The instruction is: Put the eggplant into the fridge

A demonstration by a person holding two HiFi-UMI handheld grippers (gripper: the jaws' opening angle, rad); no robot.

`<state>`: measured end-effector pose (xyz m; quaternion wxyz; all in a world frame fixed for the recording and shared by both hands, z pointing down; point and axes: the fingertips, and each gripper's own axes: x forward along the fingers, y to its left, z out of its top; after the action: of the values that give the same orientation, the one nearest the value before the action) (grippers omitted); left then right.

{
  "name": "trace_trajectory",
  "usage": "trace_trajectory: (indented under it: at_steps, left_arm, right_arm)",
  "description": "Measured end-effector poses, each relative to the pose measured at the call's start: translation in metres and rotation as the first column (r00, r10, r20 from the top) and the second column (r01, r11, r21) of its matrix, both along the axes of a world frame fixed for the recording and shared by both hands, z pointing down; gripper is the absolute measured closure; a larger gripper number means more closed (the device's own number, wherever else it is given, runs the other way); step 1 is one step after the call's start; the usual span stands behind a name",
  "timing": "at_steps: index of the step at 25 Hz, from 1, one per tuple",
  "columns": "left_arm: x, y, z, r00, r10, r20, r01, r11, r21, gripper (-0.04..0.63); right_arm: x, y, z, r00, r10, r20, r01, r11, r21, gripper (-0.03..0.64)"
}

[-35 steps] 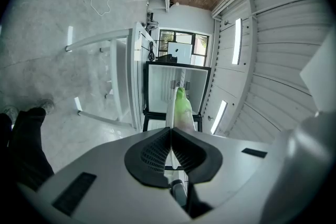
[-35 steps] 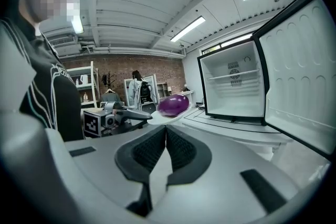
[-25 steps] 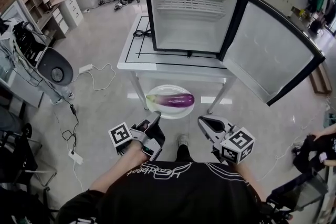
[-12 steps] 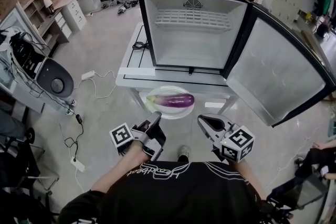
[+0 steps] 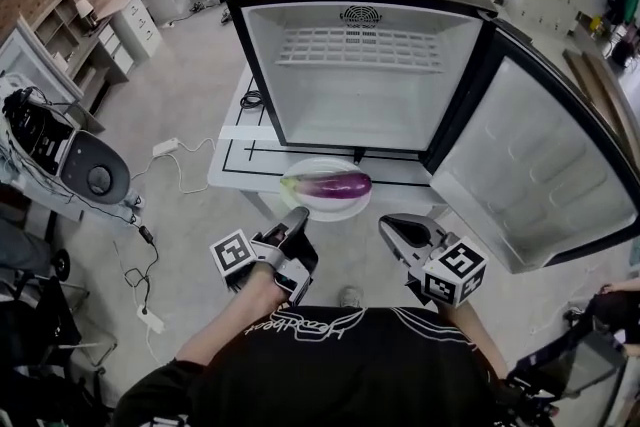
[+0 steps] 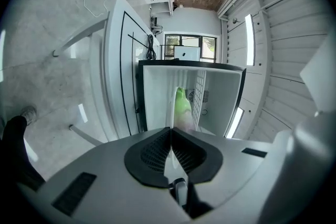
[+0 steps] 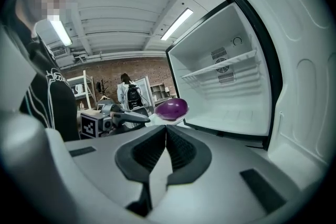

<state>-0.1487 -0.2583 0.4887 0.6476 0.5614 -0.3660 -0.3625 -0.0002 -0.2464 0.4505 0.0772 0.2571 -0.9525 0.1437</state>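
Observation:
A purple eggplant (image 5: 330, 184) with a green stem lies on a white plate (image 5: 312, 203), carried in the air between my two grippers. On the plate's near left rim my left gripper (image 5: 297, 216) is shut; the right gripper (image 5: 388, 225) is shut on the near right rim. The left gripper view shows the plate edge-on between the jaws (image 6: 171, 131), with the eggplant's green stem (image 6: 181, 104) beyond. From the right gripper (image 7: 166, 128) the eggplant (image 7: 171, 108) shows ahead. The small fridge (image 5: 360, 105) stands open and bare, with one wire shelf (image 5: 360, 47) high inside.
The fridge stands on a white table (image 5: 232, 165) marked with black lines; its door (image 5: 540, 170) swings wide to the right. A cable (image 5: 250, 100) lies on the table's left side. A grey machine (image 5: 85, 170) and floor cables (image 5: 150, 235) are at the left.
Both grippers and the plate with the eggplant have come closer to the fridge, which now looks larger. The plate has gone from above the floor to above the table's front edge.

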Motion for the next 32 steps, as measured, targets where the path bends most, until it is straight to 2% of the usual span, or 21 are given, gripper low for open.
trace_trajectory:
  at_steps: [6, 18, 32]
  left_arm:
    - [0.010, -0.047, -0.001, 1.000, -0.005, 0.025, 0.005, 1.000, -0.001, 0.578]
    - [0.015, -0.088, -0.005, 0.999, -0.016, 0.043, 0.014, 0.999, 0.032, 0.578]
    - [0.023, -0.146, 0.001, 0.990, 0.005, 0.141, -0.012, 0.999, 0.047, 0.578]
  right_arm:
    - [0.005, -0.038, 0.002, 1.000, -0.019, 0.008, 0.019, 1.000, -0.011, 0.609]
    - [0.000, -0.060, 0.005, 0.997, -0.071, 0.000, 0.071, 0.997, -0.006, 0.609]
    - [-0.008, -0.090, 0.002, 0.998, -0.071, 0.001, 0.071, 0.997, 0.004, 0.609]
